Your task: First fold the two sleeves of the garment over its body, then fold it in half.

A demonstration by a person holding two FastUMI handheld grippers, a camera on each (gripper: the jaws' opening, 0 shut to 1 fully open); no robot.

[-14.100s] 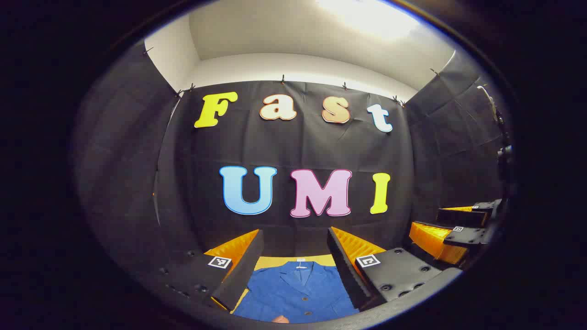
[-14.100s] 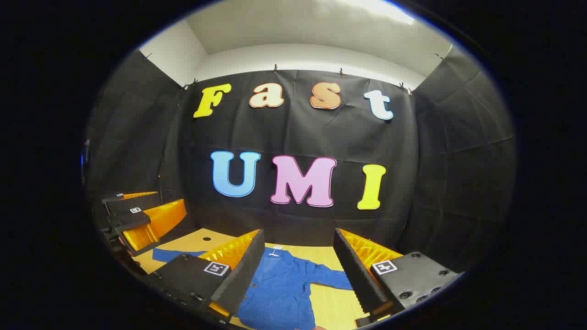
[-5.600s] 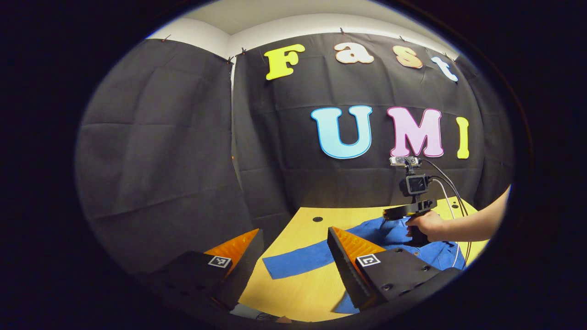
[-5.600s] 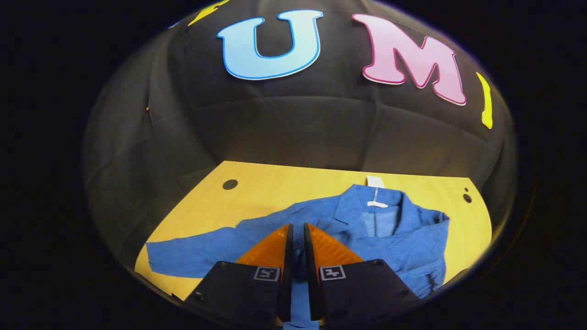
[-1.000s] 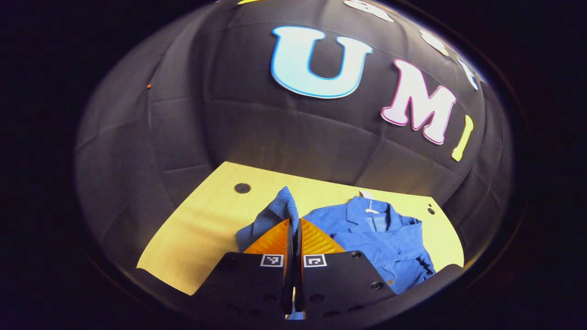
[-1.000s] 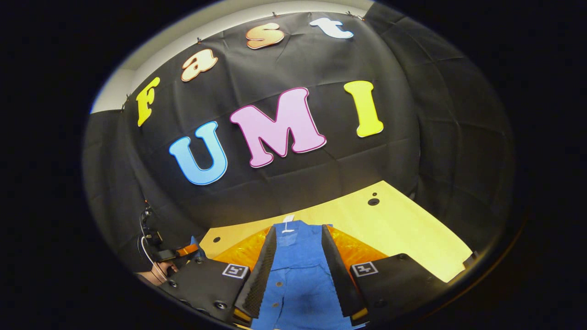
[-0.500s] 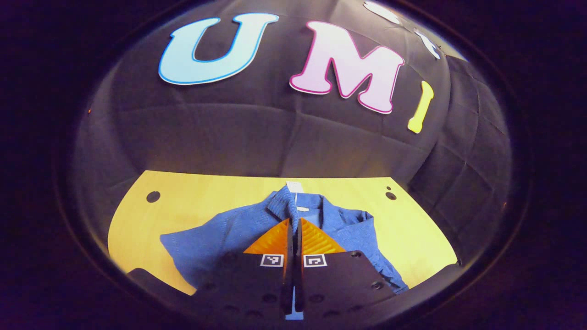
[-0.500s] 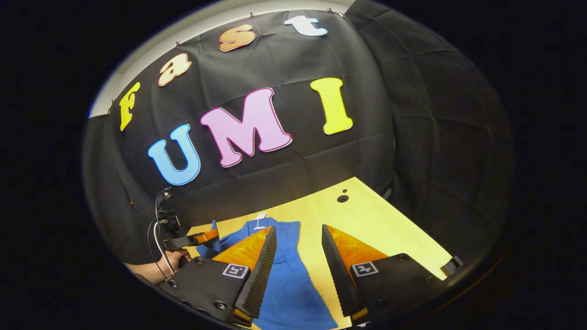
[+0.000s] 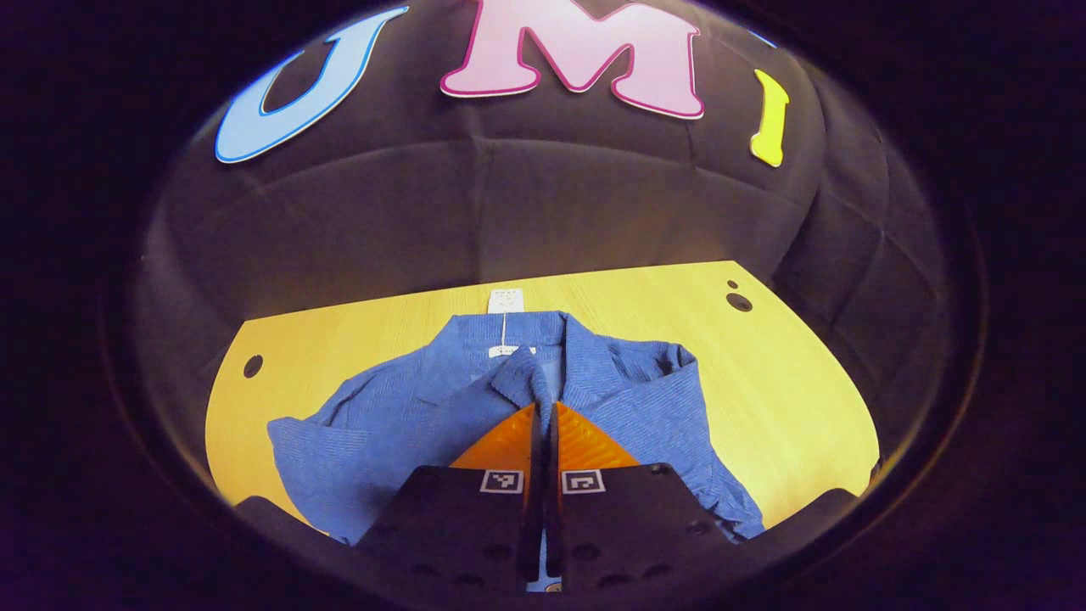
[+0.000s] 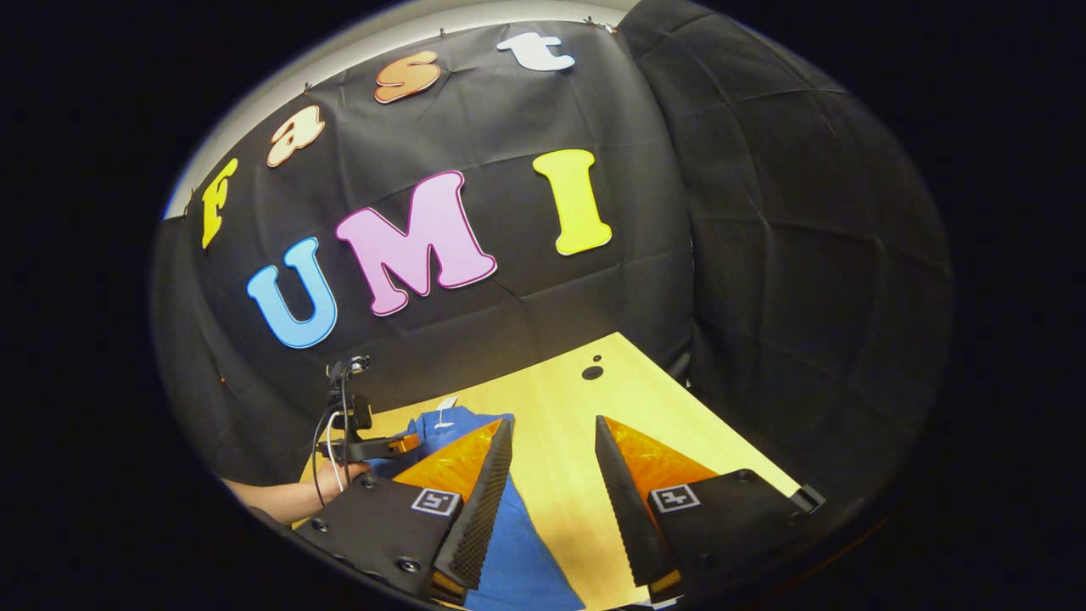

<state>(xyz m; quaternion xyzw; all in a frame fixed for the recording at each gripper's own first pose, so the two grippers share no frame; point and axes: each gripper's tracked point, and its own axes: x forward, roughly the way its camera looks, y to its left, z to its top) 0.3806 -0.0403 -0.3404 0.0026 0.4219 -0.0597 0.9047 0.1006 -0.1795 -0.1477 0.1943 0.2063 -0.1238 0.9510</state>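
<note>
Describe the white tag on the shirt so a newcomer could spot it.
Start at the table, where a blue shirt lies. At the shirt's collar, on the edge nearest the wall, the tag sticks out onto the wood. It is the one white piece on blue cloth.

Jacket (image 9: 645, 399): mid-blue, fine ribbed texture, white tag (image 9: 505, 301) at its collar. Table (image 9: 789, 399): pale yellow wood grain, dark round holes (image 9: 739, 301). Booth wall (image 9: 526, 212): black cloth. Square black-and-white markers (image 9: 501, 481) on the gripper bodies.
</note>
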